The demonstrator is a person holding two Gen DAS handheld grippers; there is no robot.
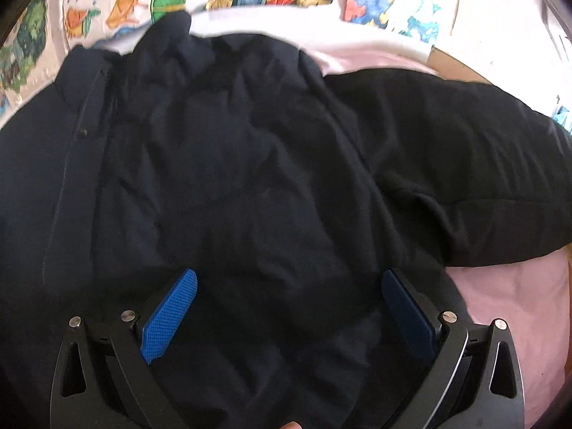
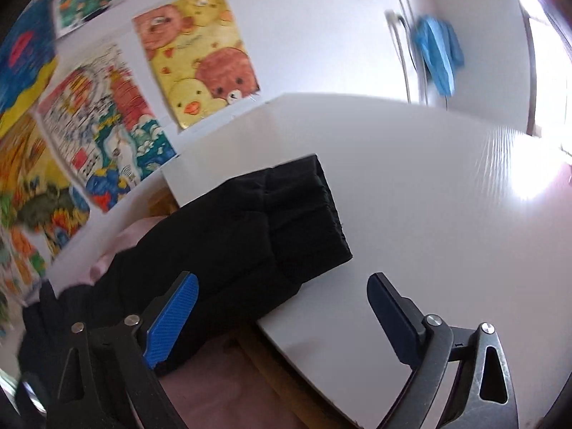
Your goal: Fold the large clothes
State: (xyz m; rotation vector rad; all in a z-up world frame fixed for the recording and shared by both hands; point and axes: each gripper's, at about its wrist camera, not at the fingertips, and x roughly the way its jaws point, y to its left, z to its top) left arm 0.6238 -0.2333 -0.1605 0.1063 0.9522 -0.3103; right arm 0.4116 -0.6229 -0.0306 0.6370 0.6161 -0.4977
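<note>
Jacket (image 1: 221, 164) spread on pink sheet (image 1: 514, 304), sleeve (image 2: 271, 225) seemingly (blurred) overhanging white table (image 2: 429, 186), both hand-held grippers (image 1: 289, 307) (image 2: 282, 307) agape, empty.

Daylight glare from the right, motion blur on wall drawings (image 2: 200, 57), fisheye-bent dark edges
</note>
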